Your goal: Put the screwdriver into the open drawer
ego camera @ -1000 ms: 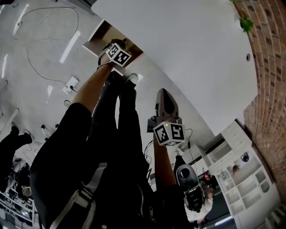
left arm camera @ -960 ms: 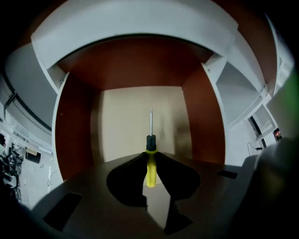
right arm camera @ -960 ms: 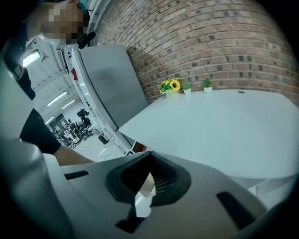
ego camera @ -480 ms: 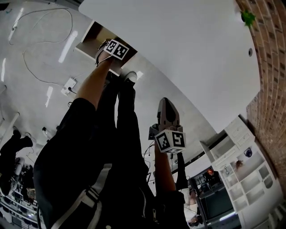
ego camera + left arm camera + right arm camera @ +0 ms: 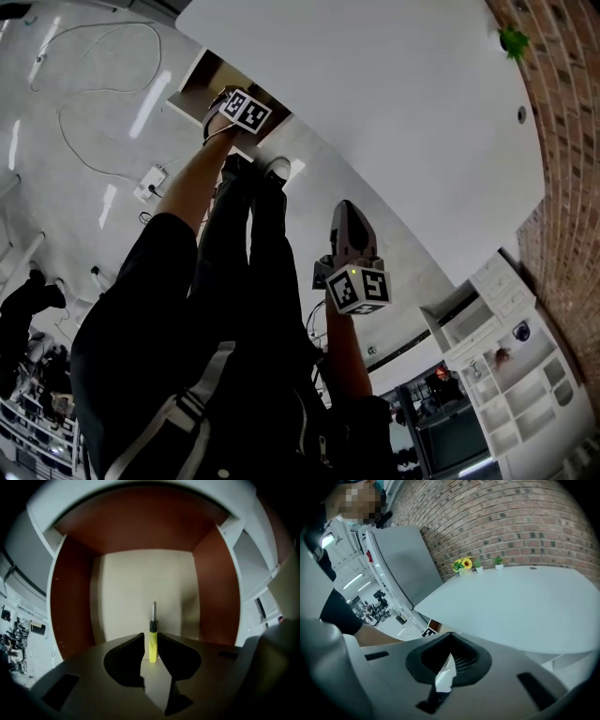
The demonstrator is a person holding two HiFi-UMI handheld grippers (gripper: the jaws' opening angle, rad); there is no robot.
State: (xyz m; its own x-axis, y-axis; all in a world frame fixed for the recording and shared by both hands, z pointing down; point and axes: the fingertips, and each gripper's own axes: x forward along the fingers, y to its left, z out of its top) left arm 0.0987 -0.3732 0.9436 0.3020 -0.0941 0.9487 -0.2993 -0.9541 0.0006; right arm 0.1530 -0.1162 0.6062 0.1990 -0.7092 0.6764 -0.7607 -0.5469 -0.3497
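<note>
In the left gripper view a screwdriver (image 5: 153, 644) with a yellow handle and a short metal shaft stands between the two dark jaws of my left gripper (image 5: 151, 635), which is shut on the handle. Its tip points into the open drawer (image 5: 70, 597), which has red-brown walls and a pale floor with nothing lying in it. In the head view my left gripper (image 5: 232, 97) is at the drawer (image 5: 199, 79), under the edge of the white table (image 5: 394, 103). My right gripper (image 5: 348, 214) hangs lower, away from the drawer, shut on nothing; its jaws meet in the right gripper view (image 5: 450, 635).
A brick wall (image 5: 511, 522) runs behind the table, with small potted flowers (image 5: 462, 565) at its far edge. White cables (image 5: 94, 94) and a power strip (image 5: 150, 176) lie on the grey floor left of the drawer. White shelving (image 5: 506, 356) stands at the lower right.
My left gripper stays at the drawer's mouth with the screwdriver in it. The right gripper has drifted only slightly; the head view itself has shifted a little.
</note>
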